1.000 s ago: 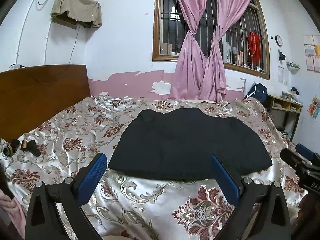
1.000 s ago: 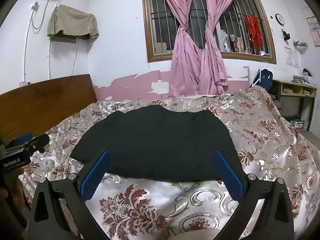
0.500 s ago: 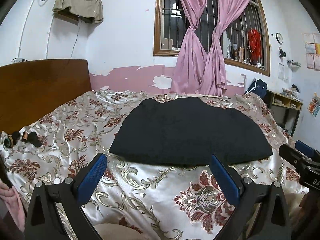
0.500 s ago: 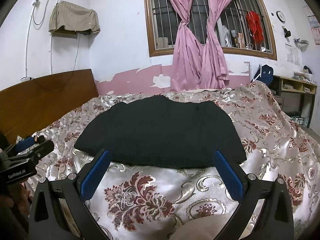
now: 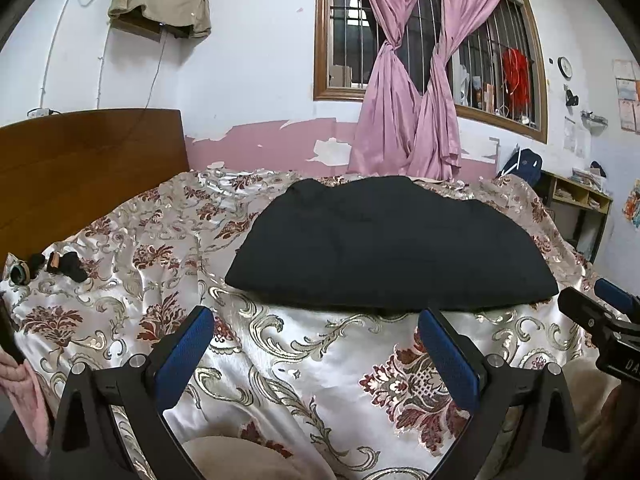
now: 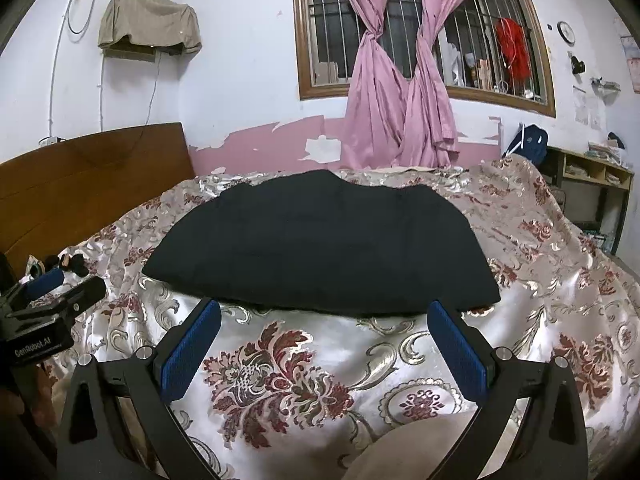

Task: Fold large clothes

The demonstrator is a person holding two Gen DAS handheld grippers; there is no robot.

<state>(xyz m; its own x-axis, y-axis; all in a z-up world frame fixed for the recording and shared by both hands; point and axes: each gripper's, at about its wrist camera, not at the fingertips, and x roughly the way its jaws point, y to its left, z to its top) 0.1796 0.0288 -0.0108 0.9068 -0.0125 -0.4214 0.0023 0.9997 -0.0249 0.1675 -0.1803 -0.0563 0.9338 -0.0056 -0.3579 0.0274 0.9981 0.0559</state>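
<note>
Left wrist view, black folded garment (image 5: 388, 244) lying flat mid-bed toward the far edge of the floral bedspread (image 5: 320, 360), left gripper (image 5: 316, 346) spread wide and empty near the front edge, right gripper (image 6: 324, 338) likewise wide, empty, short of the garment's near hem

Black garment (image 5: 384, 244); silver bedspread (image 5: 320, 360), maroon floral pattern; pink curtains (image 5: 408, 120).

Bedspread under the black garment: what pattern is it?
Shiny cream bedspread with dark red floral and scroll motifs; clearest in the right wrist view.
</note>
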